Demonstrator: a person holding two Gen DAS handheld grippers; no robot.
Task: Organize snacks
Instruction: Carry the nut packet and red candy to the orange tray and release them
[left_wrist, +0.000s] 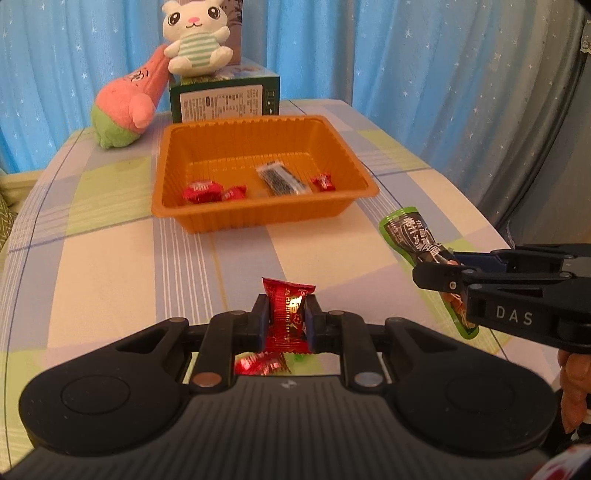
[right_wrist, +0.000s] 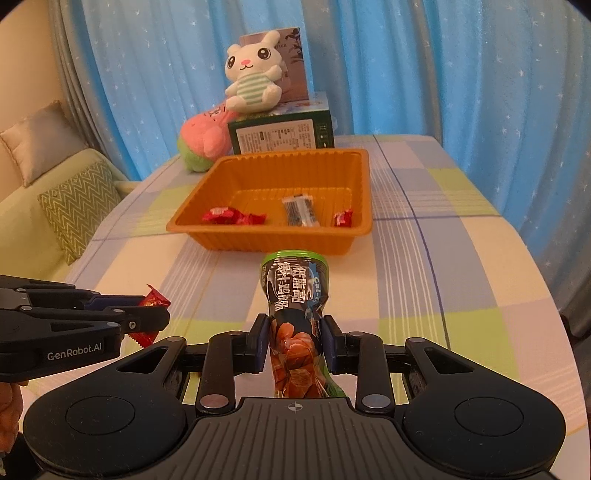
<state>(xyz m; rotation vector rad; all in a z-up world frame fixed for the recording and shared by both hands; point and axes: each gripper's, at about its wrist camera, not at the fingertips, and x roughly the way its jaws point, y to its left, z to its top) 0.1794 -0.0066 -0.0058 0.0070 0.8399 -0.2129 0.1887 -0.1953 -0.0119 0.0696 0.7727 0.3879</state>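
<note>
The left tool (left_wrist: 287, 317) pinches a red candy (left_wrist: 289, 314) between its blue pads, the wrapper's twisted top sticking up above them. The right tool (right_wrist: 293, 341) grips a green and black snack pouch (right_wrist: 295, 317) around its middle, the printed end rising clear of the pads. Both tools hang above the surface (left_wrist: 110, 258), on the near side of the orange tray (left_wrist: 177, 155), with the left tool to the tray's near left and the right tool to its near right.

The surface wears a pastel checked cloth. The orange tray sits toward its far half. Just behind the tray stands a green box (left_wrist: 225, 98), and a white plush rabbit (left_wrist: 197, 40) sits on top of that box. A pink and green plush toy (left_wrist: 123, 107) leans beside the box, to the tray's far left.

Inside the tray lie a dark wrapped bar (left_wrist: 282, 179) near the middle, two red candies (left_wrist: 212, 192) left of it, and one small red candy (left_wrist: 323, 182) to its right.
</note>
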